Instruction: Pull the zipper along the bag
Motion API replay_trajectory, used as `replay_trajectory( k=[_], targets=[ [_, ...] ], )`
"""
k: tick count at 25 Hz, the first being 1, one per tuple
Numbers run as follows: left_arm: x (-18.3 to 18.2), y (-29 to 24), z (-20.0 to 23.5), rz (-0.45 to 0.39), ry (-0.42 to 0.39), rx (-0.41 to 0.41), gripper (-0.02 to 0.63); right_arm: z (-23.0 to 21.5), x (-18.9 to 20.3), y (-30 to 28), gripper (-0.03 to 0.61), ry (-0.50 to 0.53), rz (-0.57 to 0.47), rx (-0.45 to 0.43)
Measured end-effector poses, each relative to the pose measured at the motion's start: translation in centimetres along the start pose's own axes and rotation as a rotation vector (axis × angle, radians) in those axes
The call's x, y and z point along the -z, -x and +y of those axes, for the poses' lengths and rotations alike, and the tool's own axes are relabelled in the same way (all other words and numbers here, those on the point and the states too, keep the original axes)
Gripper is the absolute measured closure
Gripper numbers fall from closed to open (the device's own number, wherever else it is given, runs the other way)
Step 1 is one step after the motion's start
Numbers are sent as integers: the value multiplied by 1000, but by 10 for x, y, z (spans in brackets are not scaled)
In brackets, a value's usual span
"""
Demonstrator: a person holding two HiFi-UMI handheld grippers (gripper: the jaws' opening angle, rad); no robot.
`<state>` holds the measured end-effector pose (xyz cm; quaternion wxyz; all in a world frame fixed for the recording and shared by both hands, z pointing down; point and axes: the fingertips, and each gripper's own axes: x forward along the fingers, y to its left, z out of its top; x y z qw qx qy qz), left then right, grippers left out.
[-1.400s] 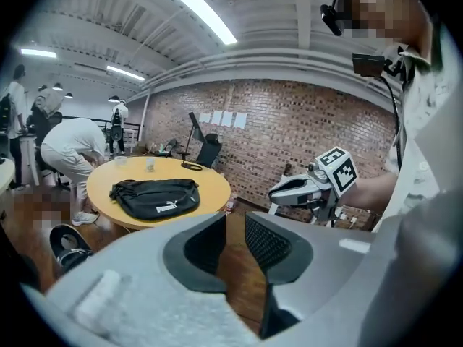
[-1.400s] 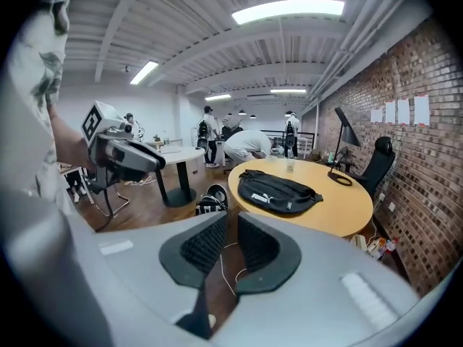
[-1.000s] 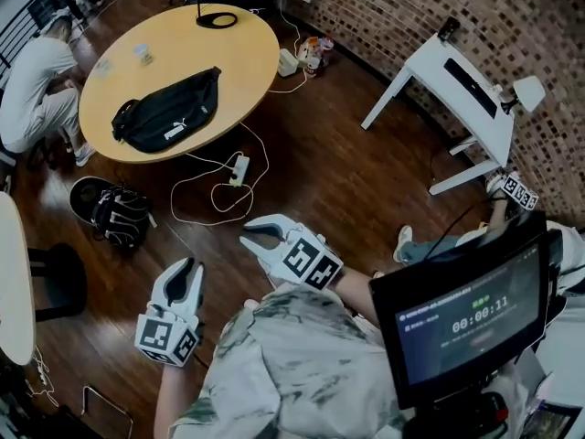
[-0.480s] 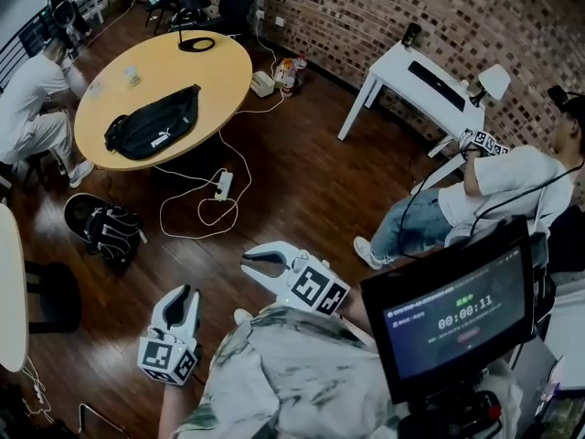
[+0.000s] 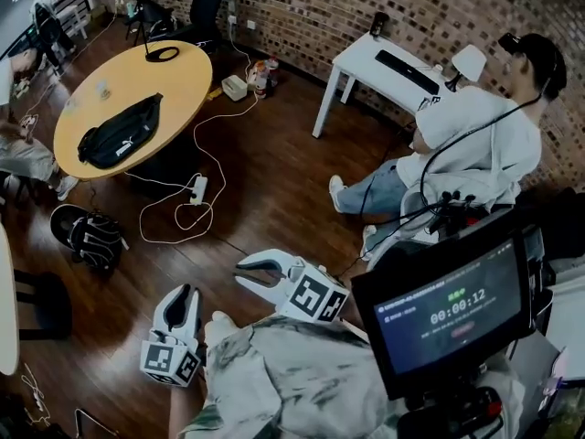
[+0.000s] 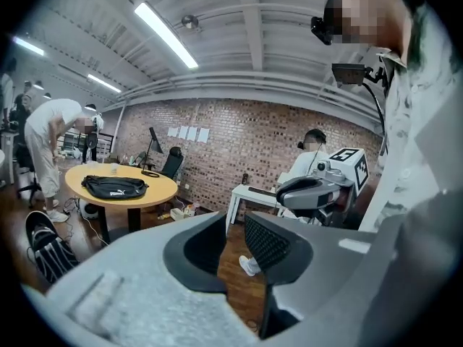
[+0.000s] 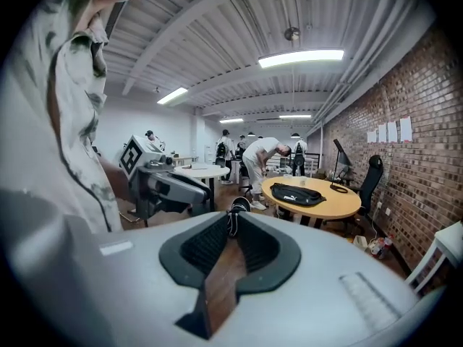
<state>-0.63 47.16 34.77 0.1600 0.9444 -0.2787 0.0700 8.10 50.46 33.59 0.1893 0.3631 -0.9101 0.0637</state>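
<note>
The black waist bag (image 5: pixel 119 132) lies on a round wooden table (image 5: pixel 174 76) at the far left of the room, several steps away from me. It also shows small in the left gripper view (image 6: pixel 114 187) and in the right gripper view (image 7: pixel 296 194). Both grippers hang low in front of my body, far from the bag. My left gripper (image 5: pixel 182 293) points towards the floor, its jaws a little apart with nothing between them (image 6: pixel 233 231). My right gripper (image 5: pixel 245 273) points left, with a narrow gap between its jaws and nothing held (image 7: pixel 231 226).
A black backpack (image 5: pixel 87 237) lies on the wood floor beside the table. A white power strip (image 5: pixel 196 190) with looping cables lies between me and the table. A person in white (image 5: pixel 471 126) sits by a white desk (image 5: pixel 384 60). A monitor (image 5: pixel 448 305) stands at my right.
The head view has swung right: the table and bag slid towards the left edge and the seated person came fully into view. Both grippers kept their place and jaw gap.
</note>
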Motion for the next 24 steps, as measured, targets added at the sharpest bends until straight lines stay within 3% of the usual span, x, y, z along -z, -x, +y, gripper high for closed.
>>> replay_trajectory(
  k=[9,24],
  targets=[
    [13,-10,-54,17,-15,-1,529,3,22,50,545,10,11,-3],
    [16,0,-52,43,-11,-33,529,17,29,37,561,17,34,-59]
  ],
)
